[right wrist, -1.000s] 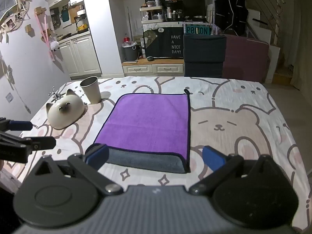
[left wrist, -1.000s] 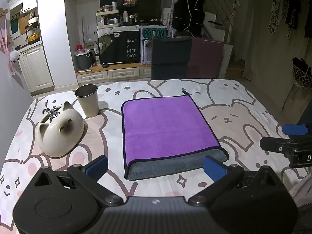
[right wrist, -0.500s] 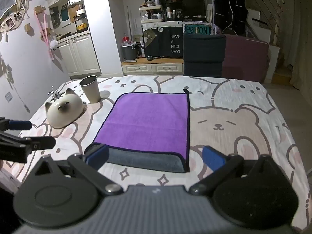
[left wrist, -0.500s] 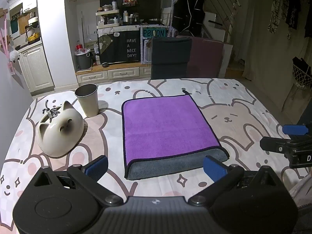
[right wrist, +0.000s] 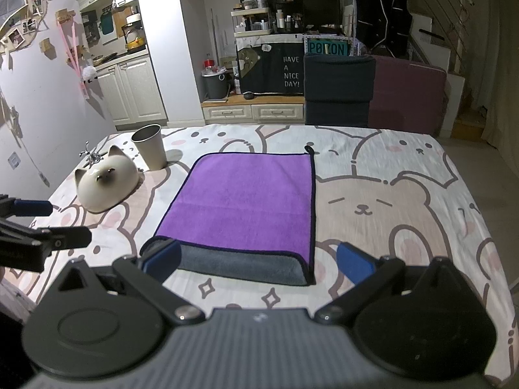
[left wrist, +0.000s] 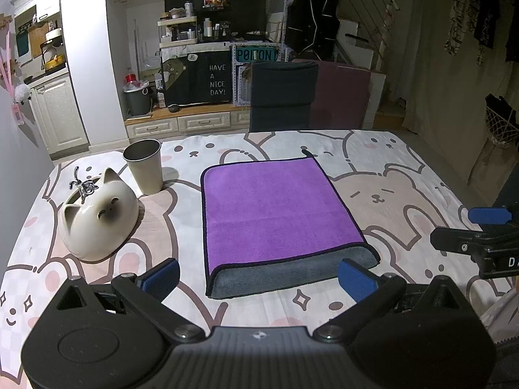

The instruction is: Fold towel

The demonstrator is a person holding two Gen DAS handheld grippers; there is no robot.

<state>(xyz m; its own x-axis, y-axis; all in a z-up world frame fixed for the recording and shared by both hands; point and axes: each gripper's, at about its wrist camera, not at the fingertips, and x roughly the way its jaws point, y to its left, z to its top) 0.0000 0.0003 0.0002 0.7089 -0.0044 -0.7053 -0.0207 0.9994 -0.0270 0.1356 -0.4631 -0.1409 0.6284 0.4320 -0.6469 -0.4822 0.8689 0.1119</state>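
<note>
**Folded purple towel lies flat between two open tongs**

The left wrist view takes in the right side of the room: a wall with hanging clothes and a net basket (left wrist: 502, 126) that the other camera misses. It also catches the right tongs (left wrist: 480, 227) side-on at its right edge, blue pads one above the other with a clear gap between them. The right wrist view shows instead the left wall with pinned photos and a pink ribbon (right wrist: 73, 48), and the left tongs (right wrist: 48, 223) side-on at its left edge, likewise parted.

A metal cup (left wrist: 143, 166) stands upright on the table cover (left wrist: 405, 168) near the far left; what is inside cannot be made out. Just beside it, closer to the camera, sits a cream cat-faced bowl (left wrist: 99, 217), tilted onto its side, with a small metal piece (left wrist: 82, 184) poking out at its rim. Its inside is hidden from both cameras.

The towel (left wrist: 275, 207) lies in the middle of the table, folded over: the purple face on top, a grey strip of the underside showing along the near edge, a small loop at the far right corner. Cup and bowl sit well apart from it on the left.

Both tongs are spread wide and hold nothing. In each own view the blue pads (right wrist: 162, 257) hang over the table near the towel's near edge; whether any pad touches the cloth cannot be told.
</note>
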